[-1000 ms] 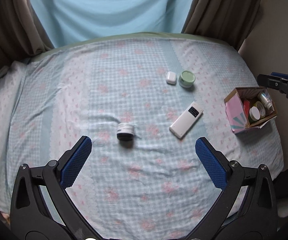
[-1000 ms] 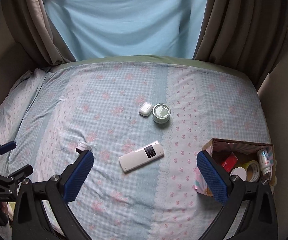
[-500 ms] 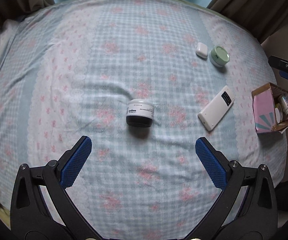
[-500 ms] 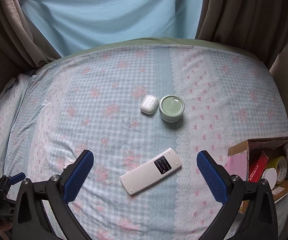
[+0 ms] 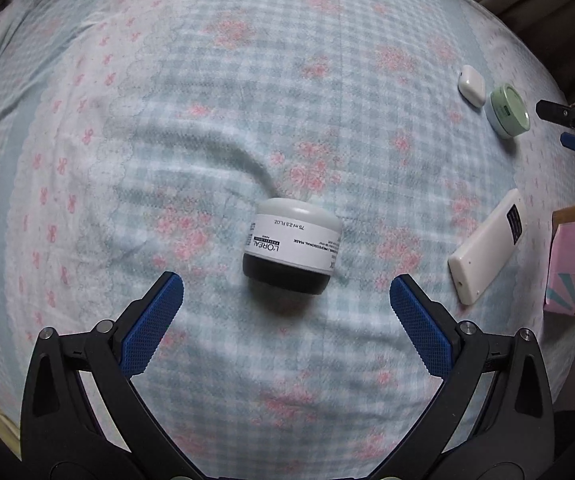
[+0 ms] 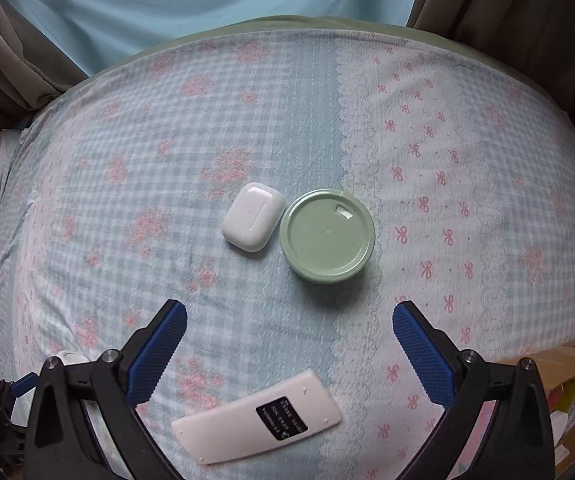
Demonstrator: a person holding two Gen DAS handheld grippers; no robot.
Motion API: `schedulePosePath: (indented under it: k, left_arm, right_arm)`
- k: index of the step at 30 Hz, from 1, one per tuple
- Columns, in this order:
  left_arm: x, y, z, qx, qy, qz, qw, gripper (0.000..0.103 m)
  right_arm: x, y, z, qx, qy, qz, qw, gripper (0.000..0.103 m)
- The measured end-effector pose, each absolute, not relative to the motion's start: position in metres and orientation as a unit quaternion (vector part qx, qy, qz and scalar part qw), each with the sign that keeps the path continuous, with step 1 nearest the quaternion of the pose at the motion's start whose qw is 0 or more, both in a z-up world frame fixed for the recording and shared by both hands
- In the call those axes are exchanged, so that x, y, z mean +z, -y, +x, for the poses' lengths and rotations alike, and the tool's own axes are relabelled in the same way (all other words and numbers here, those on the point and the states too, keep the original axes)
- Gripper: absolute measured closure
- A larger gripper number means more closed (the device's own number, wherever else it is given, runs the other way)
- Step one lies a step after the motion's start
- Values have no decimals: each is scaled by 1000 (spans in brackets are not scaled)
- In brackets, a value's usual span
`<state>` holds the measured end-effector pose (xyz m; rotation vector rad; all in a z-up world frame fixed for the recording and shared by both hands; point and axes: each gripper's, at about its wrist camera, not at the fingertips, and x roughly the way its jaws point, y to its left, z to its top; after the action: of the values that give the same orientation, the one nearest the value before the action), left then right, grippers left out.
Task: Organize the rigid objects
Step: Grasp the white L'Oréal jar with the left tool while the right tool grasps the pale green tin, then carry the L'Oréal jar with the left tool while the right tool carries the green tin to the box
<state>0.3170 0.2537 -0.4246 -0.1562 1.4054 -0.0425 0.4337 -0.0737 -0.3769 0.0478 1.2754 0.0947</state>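
A white L'Oreal jar (image 5: 293, 246) with a black lid lies on its side on the bedsheet, just ahead of my open, empty left gripper (image 5: 285, 292). In the right wrist view a green round jar (image 6: 327, 236) stands beside a white earbud case (image 6: 253, 216), both just ahead of my open, empty right gripper (image 6: 289, 320). A white remote (image 6: 257, 416) lies flat under the right gripper. The remote (image 5: 487, 246), green jar (image 5: 507, 110) and earbud case (image 5: 471, 84) also show in the left wrist view.
A cardboard box (image 5: 571, 264) with a pink side holds several small items at the bed's right edge; its corner (image 6: 559, 384) shows in the right wrist view. Curtains (image 6: 507, 20) hang behind the bed. The checked floral sheet (image 6: 147, 160) covers the bed.
Both grippers have moved forward and down toward the bed. The L'Oreal jar now sits close to the left gripper; the green jar and earbud case now sit close to the right gripper.
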Motion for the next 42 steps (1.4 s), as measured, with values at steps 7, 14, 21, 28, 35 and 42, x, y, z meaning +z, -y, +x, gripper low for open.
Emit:
schedulePosePath:
  k: [7,14,21,28,35,42]
  left_arm:
    - [-454,-246,329,-19,-653,-54,755,9]
    - [-467,-240,342,-26,-655,-56,753,23]
    - [-477,-231,349,-33,-661,-34,749,46]
    - [-478,-225,350,-38,-656,-26,753,47]
    - [-466,-233,342,-42,-652,-34,757,47]
    - [-444,-244,331,-42,-637,-43,769,47]
  right_arm:
    - [-416,85,474,49,-613,7,789,0]
    - [-443,84,496,60,-639,-13,767,19]
    - [-455,87,507,57,-647,-3,760,36]
    - [-457,85,510,56,-643,-8,764,36]
    - [-450,87,503,50,-640,1,767,37]
    - [-427,87,484,51,-632,5,773,37]
